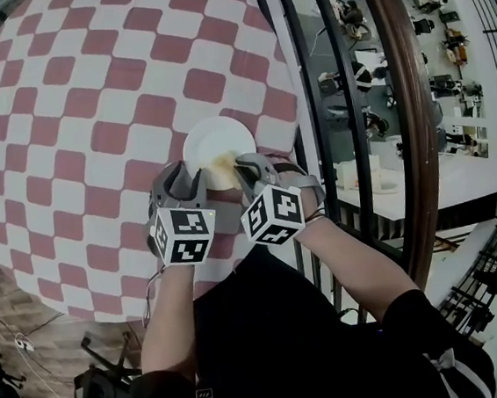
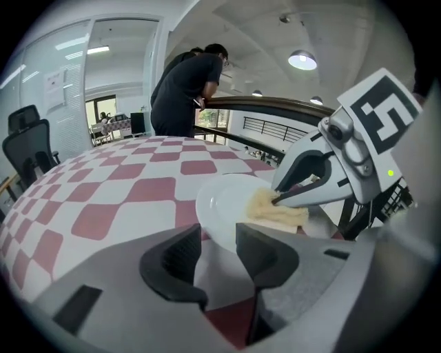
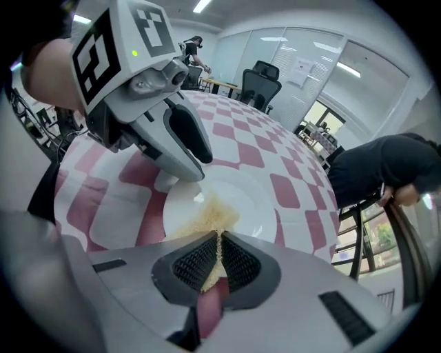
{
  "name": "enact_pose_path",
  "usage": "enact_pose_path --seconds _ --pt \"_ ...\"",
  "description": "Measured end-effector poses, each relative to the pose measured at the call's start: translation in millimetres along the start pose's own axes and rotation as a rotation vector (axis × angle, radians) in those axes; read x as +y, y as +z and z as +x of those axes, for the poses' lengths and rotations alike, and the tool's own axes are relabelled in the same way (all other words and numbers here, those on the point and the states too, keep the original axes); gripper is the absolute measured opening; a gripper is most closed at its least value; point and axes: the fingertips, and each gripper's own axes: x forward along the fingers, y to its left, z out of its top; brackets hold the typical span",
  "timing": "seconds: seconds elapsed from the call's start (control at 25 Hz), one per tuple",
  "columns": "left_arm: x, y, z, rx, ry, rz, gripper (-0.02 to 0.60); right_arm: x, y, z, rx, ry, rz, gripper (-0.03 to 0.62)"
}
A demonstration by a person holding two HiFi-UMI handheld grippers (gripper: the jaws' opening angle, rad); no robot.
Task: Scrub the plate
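Note:
A white plate [image 1: 216,140] lies near the edge of a round table under a red and white checked cloth [image 1: 90,122]. My left gripper [image 1: 185,184] reaches the plate's near left rim. In the left gripper view its jaws [image 2: 219,238] stand on either side of the plate's [image 2: 220,200] rim and hold it. My right gripper [image 1: 244,169] is shut on a yellow sponge cloth [image 1: 223,168] that rests on the plate's near part. In the right gripper view the cloth [image 3: 213,214] runs from between the pinched jaws [image 3: 219,238] onto the plate [image 3: 255,200].
A dark curved railing [image 1: 403,115] with black bars runs just right of the table. A person in dark clothes [image 2: 186,89] leans on it at the far side. Office chairs [image 3: 265,79] stand beyond the table. The table's edge is close to my body.

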Motion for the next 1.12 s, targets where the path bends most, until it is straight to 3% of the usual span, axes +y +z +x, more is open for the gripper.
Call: enact_pose_path --seconds 0.24,0.36,0.48,0.56,0.68,0.76,0.92,1.12 --pt "1 -1 0 -0.017 -0.015 -0.065 0.152 -47 -34 -4 0.047 -0.100 0.064 0.031" --pt "2 -2 1 -0.022 -0.030 -0.099 0.151 -77 -39 -10 0.022 -0.135 0.200 0.031" --pt "1 -1 1 -0.026 -0.051 -0.114 0.149 -79 -6 -16 -0.130 -0.040 0.367 0.031" --pt "1 -1 1 -0.029 -0.064 -0.124 0.139 -61 21 -11 -0.202 0.065 0.403 0.031" --pt "1 -1 1 -0.034 -0.069 -0.133 0.137 -28 49 6 -0.199 0.169 0.341 0.031" --pt "1 0 0 -0.039 -0.066 -0.132 0.137 -14 56 19 -0.165 0.183 0.283 0.031" --pt "0 -1 0 -0.043 -0.059 -0.124 0.137 -22 55 31 -0.145 0.145 0.239 0.031" --pt "0 0 1 -0.047 -0.052 -0.123 0.137 -63 42 38 -0.109 0.016 0.200 0.031"
